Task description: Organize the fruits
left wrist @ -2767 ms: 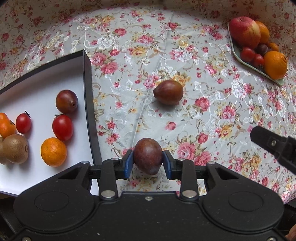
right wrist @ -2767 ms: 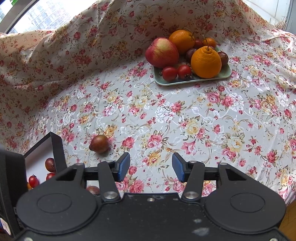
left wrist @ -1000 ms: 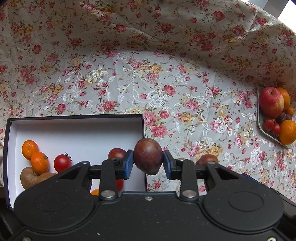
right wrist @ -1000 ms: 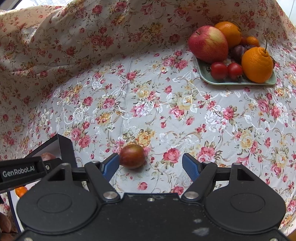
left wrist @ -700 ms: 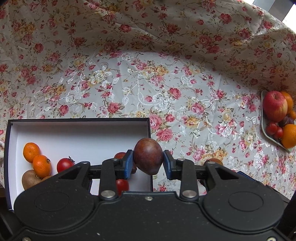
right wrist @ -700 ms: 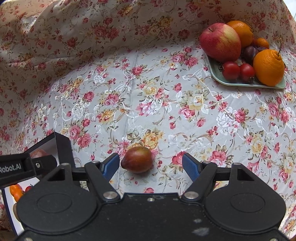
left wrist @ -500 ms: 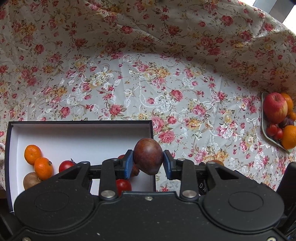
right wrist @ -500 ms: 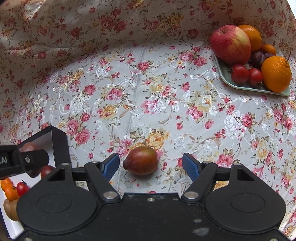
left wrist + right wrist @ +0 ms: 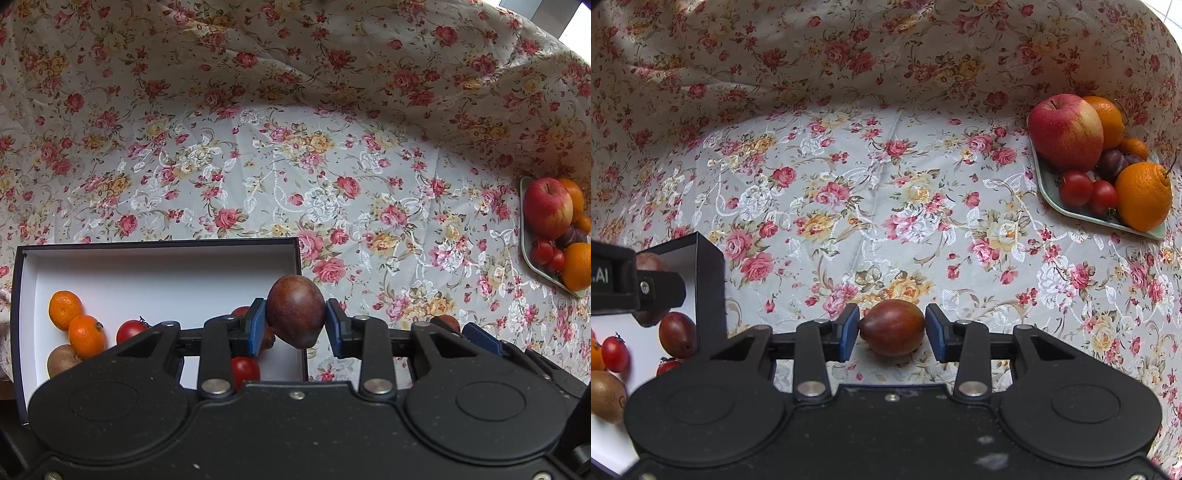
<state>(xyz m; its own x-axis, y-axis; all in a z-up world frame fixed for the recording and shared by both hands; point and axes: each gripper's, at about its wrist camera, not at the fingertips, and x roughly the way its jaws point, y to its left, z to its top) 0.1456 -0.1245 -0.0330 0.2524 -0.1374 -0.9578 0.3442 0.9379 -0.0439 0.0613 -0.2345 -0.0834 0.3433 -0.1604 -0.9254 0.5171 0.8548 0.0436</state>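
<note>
Floral cloth [image 9: 886, 206] covers the table. Over the black box's [image 9: 155, 244] right wall, the left gripper [image 9: 295, 326] clamps 1 dark plum [image 9: 295, 312]. Right of the box, the right gripper [image 9: 892, 332] brackets another plum [image 9: 892, 326] lying on the cloth, pads [image 9: 849, 330] touching or nearly so.

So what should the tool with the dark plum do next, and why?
Probably shift a little to the left, then let go. The left tool is shut on the dark plum, which hangs right over the right wall of the white box. The box already holds tangerines and tomatoes. Dropped here, the plum might hit the edge.
</note>
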